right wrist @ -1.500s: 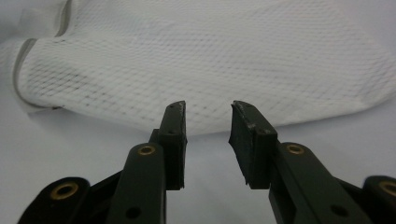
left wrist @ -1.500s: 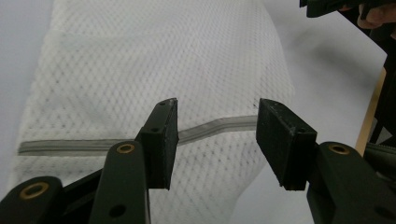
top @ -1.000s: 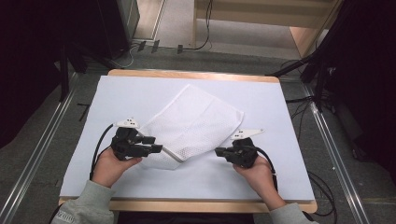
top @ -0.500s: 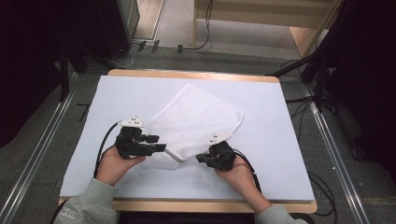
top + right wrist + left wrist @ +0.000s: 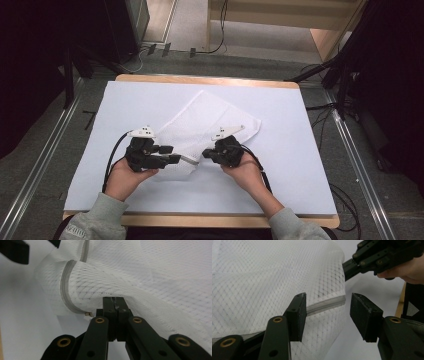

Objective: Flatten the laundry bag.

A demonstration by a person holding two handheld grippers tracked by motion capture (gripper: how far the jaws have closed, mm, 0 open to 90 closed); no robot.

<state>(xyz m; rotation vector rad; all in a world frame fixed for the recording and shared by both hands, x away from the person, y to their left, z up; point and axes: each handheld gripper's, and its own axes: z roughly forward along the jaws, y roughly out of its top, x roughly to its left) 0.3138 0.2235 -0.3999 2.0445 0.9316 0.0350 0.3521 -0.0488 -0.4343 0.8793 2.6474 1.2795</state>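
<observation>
Item: white mesh laundry bag (image 5: 210, 125) with grey zipper (image 5: 65, 287), lying flat at the centre of the white-covered table (image 5: 300, 165). Right hand-held gripper (image 5: 206, 154): jaws clamped on the bag's near edge. Left hand-held gripper (image 5: 176, 153): jaws apart, straddling the zipper edge, not pressing.

Item I'm working: one white mesh laundry bag (image 5: 210, 125), fine diamond netting, grey zip (image 5: 65, 287) along its near edge; lies flat and diagonal mid-bench, far corner towards the right, near corner bunched and lifted slightly off the white surface
</observation>
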